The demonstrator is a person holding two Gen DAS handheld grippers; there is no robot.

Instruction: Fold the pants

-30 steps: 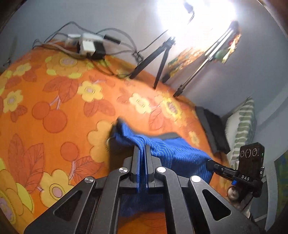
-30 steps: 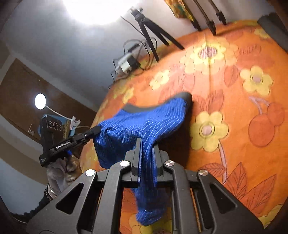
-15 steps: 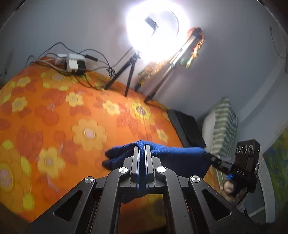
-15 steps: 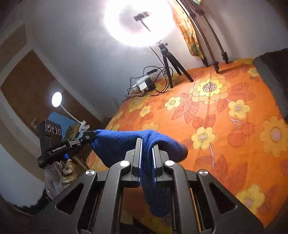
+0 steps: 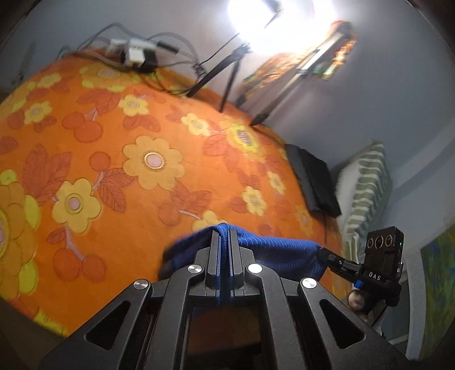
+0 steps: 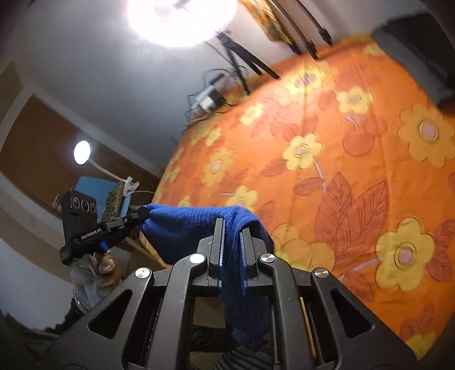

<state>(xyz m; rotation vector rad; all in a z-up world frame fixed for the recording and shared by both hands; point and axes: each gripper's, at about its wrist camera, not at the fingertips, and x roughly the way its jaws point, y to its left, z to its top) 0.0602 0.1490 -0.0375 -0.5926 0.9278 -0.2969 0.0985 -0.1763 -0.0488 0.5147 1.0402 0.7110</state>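
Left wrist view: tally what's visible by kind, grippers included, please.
Grippers: 2, left gripper and right gripper, both clamped on the pants
Blue pants: 1
Orange floral bedspread: 1
Striped pillow: 1
Folded black item: 1
Total: 6

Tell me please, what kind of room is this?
Probably a bedroom used for filming: a bed with an orange floral bedspread, a striped pillow at its edge, and a ring light on a tripod.
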